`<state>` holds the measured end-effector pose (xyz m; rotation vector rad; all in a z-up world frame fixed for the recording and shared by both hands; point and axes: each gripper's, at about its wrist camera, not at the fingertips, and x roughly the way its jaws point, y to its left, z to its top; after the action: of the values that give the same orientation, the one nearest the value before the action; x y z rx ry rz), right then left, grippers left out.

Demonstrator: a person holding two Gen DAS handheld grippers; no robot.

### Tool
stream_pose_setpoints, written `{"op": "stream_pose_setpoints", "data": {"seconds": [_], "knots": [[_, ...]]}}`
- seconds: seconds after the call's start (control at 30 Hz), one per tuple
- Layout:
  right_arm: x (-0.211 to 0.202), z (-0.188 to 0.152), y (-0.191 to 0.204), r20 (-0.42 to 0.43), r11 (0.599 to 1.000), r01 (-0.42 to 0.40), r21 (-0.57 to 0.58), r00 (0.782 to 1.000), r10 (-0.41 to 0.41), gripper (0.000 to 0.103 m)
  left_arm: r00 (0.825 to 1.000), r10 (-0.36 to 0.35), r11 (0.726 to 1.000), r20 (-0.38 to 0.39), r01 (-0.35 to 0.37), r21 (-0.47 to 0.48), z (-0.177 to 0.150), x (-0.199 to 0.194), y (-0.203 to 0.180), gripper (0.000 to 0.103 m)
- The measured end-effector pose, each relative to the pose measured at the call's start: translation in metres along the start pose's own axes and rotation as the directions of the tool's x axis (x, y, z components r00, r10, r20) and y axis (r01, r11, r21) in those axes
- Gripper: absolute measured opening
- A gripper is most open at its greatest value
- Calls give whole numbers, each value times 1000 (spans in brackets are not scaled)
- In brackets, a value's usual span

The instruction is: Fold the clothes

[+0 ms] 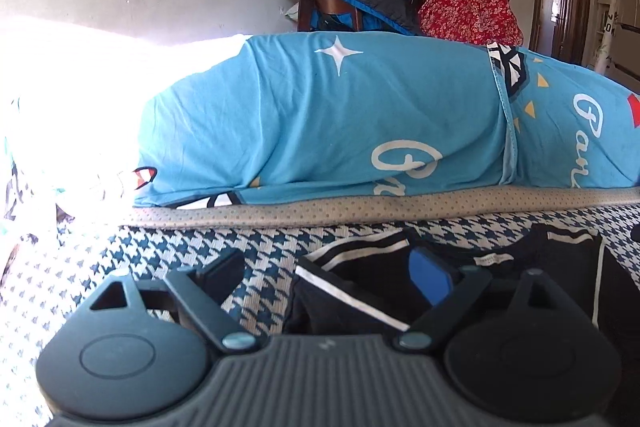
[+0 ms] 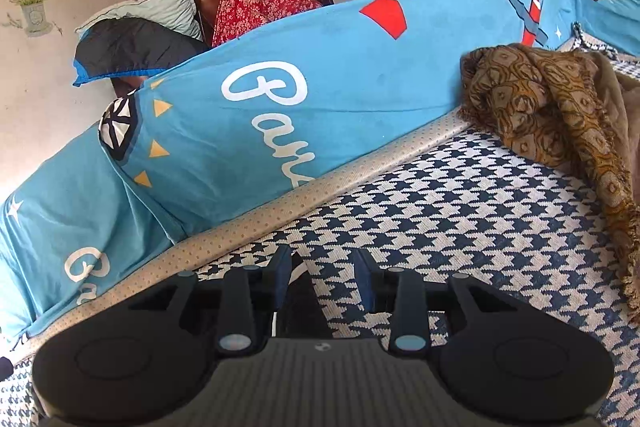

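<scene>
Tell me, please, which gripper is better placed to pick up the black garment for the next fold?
Left, probably. The left gripper is open directly over the black garment. The right gripper faces mostly bare houndstooth cover, with only a dark scrap between its fingers.

Hidden, cropped and washed-out parts

The black garment (image 1: 500, 283) is partly covered by the left gripper (image 1: 328, 279) and runs out past the right edge; its small label is too small to read. In the right wrist view a dark strip lies between the right gripper (image 2: 322, 279) fingers, mostly hidden by the body. Glare whites out the left wrist view's left side. The brown patterned cloth (image 2: 552, 115) is cut off at the right.
</scene>
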<state>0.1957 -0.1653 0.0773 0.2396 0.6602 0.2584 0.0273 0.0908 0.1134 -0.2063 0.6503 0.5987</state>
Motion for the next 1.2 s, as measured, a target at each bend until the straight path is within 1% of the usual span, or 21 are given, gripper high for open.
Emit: {"op": "stream_pose_setpoints", "data": {"seconds": [0.07, 0.17, 0.23, 0.33, 0.43, 0.57, 0.7, 0.9, 1.0, 1.1, 1.17, 1.2], "knots": [[-2, -1, -4, -27, 1000, -24, 8, 999, 25, 34, 1000, -10, 1000, -29, 9, -16, -10, -10, 4, 94], [-3, -4, -3, -66, 998, -61, -12, 996, 60, 34, 997, -12, 999, -73, 9, -31, -29, -21, 4, 95], [-3, -8, 1, -91, 995, -87, -47, 992, 82, 34, 995, -11, 1000, -101, 9, -22, -41, -27, 1, 96], [-7, -12, 8, -88, 987, -124, -104, 989, 115, 34, 993, -15, 1000, -115, 17, 14, -49, -31, -7, 98], [-9, -15, 15, -80, 978, -164, -133, 985, 154, 34, 994, 6, 999, -112, -2, 32, -51, -31, -9, 100], [-10, -19, 29, -77, 959, -227, -170, 973, 217, 34, 992, -9, 1000, -129, 12, 18, -51, -26, -8, 100], [-6, -25, 48, -81, 934, -276, -227, 961, 264, 34, 989, -10, 1000, -149, 10, 1, -50, -16, -6, 100], [12, -37, 76, -114, 898, -304, -317, 953, 282, 34, 985, -29, 999, -171, 24, -30, -44, -7, -4, 100], [22, -44, 88, -144, 880, -334, -338, 942, 302, 34, 983, -54, 997, -177, 45, -56, -41, -6, -1, 101], [28, -52, 101, -168, 855, -367, -366, 930, 327, 34, 982, -55, 997, -179, 43, -68, -40, -4, 1, 101], [32, -57, 108, -179, 849, -362, -385, 932, 316, 36, 981, -56, 996, -186, 42, -75, -39, -2, 2, 101], [35, -60, 111, -186, 846, -361, -392, 932, 312, 39, 980, -57, 996, -190, 42, -79, -39, -1, 3, 101]]}}
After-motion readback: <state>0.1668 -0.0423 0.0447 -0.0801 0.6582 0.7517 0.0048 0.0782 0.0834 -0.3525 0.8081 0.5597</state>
